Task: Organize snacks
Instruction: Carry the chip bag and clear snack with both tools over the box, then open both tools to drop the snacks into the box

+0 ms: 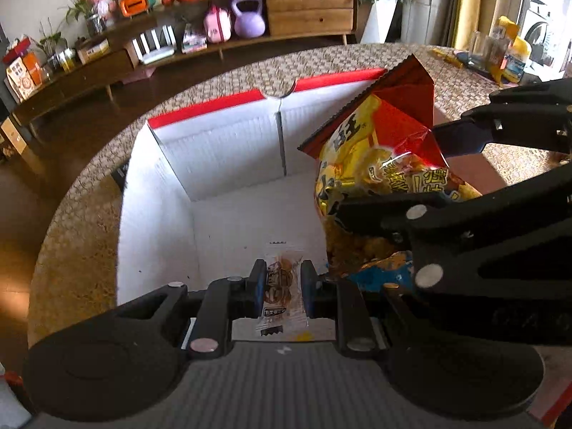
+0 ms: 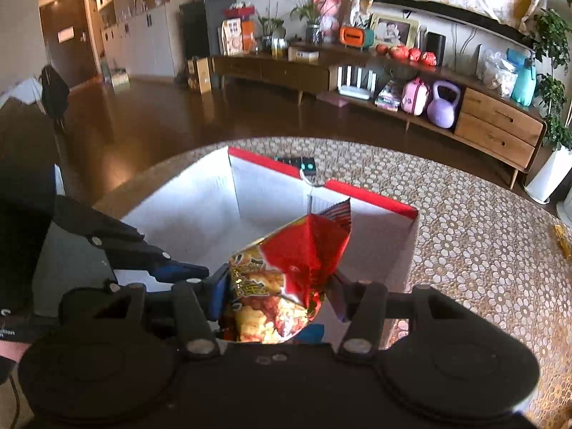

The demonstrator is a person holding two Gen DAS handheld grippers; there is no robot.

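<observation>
A white cardboard box with a red top edge (image 1: 214,150) stands open on the round table; it also shows in the right wrist view (image 2: 379,243). My left gripper (image 1: 282,282) is shut on a small clear-wrapped snack packet (image 1: 282,286) and holds it over the box's near side. My right gripper (image 2: 275,296) is shut on a red and yellow chip bag (image 2: 286,279) and holds it over the box's right part. In the left wrist view the chip bag (image 1: 379,150) and the right gripper (image 1: 404,225) are at the right, close beside my left gripper.
The table has a woven beaded cover (image 2: 482,250). A dark remote (image 2: 296,162) lies beyond the box. Glasses and a yellow bag (image 1: 500,53) stand at the table's far right. A small gold wrapper (image 2: 561,239) lies at the right. A low wooden sideboard (image 1: 307,7) lines the wall.
</observation>
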